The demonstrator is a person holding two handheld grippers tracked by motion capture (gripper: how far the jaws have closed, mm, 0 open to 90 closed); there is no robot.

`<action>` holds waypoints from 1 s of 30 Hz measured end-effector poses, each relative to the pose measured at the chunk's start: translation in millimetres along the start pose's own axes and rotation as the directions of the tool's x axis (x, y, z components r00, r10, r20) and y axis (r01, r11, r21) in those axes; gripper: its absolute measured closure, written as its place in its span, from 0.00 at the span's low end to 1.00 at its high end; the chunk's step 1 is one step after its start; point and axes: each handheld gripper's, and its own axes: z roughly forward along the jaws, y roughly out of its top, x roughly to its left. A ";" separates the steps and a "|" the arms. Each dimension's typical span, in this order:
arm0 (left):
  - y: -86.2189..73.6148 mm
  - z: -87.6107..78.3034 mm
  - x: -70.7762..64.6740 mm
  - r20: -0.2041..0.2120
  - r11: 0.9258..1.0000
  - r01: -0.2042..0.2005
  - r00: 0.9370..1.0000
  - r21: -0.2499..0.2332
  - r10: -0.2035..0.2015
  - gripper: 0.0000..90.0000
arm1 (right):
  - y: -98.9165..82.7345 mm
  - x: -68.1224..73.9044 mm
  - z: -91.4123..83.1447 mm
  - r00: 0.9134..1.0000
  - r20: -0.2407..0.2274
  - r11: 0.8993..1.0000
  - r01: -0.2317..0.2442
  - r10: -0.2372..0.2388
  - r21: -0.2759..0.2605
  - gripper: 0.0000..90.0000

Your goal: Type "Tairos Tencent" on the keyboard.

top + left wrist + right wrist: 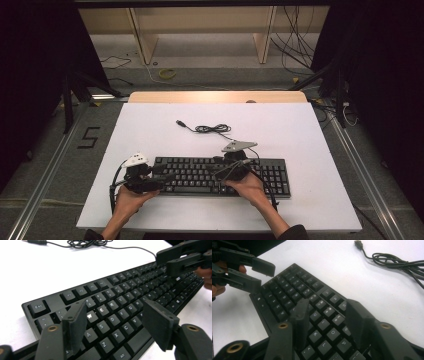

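While both claws hover open over the keyboard (222,175), left claw (113,326) low in frame and right claw (327,322) mid-frame, press keys squarely, one jaw tip each.

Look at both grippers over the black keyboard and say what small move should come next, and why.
Probably lower the left gripper a little so one jaw tip meets a key. Its jaws stand apart with nothing between them, poised above the keyboard near the W, E, S and D keys. The right gripper hangs likewise over the O, P, K and L keys, jaws apart, so either could press next.
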 end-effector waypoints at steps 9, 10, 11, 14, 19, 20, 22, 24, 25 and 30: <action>-0.3 -2.1 -0.9 -0.003 1.000 0.000 1.000 -0.020 0.000 0.36 | 2.5 1.8 6.2 1.000 -0.004 1.000 0.014 -0.014 0.006 0.78; -0.3 -2.4 -0.6 -0.001 1.000 0.003 1.000 -0.024 -0.003 0.35 | 2.8 2.1 7.1 1.000 -0.006 1.000 0.014 -0.014 0.010 0.80; -0.4 -2.4 -0.8 0.002 0.999 0.010 1.000 -0.032 -0.010 0.35 | 2.8 2.4 8.1 1.000 -0.009 1.000 0.015 -0.015 0.013 0.81; -0.5 -3.1 -0.9 0.012 0.999 0.005 1.000 -0.036 -0.005 0.35 | 2.8 3.4 11.2 1.000 -0.010 1.000 0.016 -0.015 0.024 0.86; -0.5 -3.9 -2.5 0.014 0.999 -0.007 1.000 -0.047 0.008 0.34 | 1.4 4.0 16.5 1.000 -0.010 0.999 0.019 -0.019 0.044 0.92; -0.6 -3.7 -2.5 0.015 0.999 -0.009 1.000 -0.046 0.010 0.34 | 1.0 4.1 17.6 1.000 -0.010 0.999 0.020 -0.020 0.048 0.93; -0.7 -3.4 -2.8 0.014 0.999 -0.012 1.000 -0.043 0.012 0.34 | 0.3 5.1 19.9 1.000 -0.005 0.998 0.026 -0.026 0.062 0.95; -0.7 -3.3 -3.1 0.016 0.999 -0.012 1.000 -0.043 0.013 0.34 | -0.5 5.6 22.5 1.000 0.000 0.997 0.029 -0.029 0.074 0.96; -0.7 -3.3 -3.1 0.015 0.999 -0.013 1.000 -0.043 0.014 0.34 | -1.0 5.3 23.7 1.000 0.003 0.996 0.030 -0.030 0.080 0.97; -0.9 -2.9 -3.9 0.018 0.999 -0.009 1.000 -0.044 0.010 0.34 | -3.1 4.5 28.7 1.000 0.011 0.995 0.024 -0.025 0.100 0.99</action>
